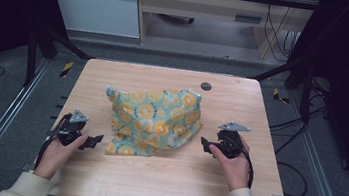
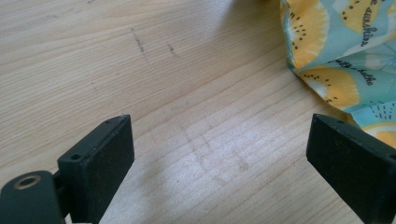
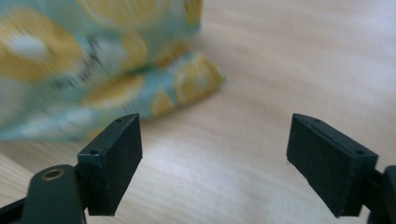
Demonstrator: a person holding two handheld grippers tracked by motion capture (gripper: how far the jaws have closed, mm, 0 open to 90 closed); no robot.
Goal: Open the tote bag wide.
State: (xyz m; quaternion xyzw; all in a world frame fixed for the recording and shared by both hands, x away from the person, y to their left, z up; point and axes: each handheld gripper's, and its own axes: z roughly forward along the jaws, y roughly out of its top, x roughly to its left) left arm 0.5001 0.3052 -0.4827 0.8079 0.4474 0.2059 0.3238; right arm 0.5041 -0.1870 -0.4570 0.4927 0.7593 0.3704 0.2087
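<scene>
Teal cloth [image 1: 155,122] with yellow citrus slices

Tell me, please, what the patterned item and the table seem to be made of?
The patterned item looks like soft woven fabric, matte: it lies crumpled with folds and sewn edges, printed with yellow fruit slices on teal. The table top looks like light wood or a wood-look laminate, smooth, with straight grain lines; which one I cannot tell.

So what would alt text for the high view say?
A crumpled teal cloth with yellow citrus print lies on a wooden table. The left gripper and right gripper sit either side, open, not touching it.
</scene>
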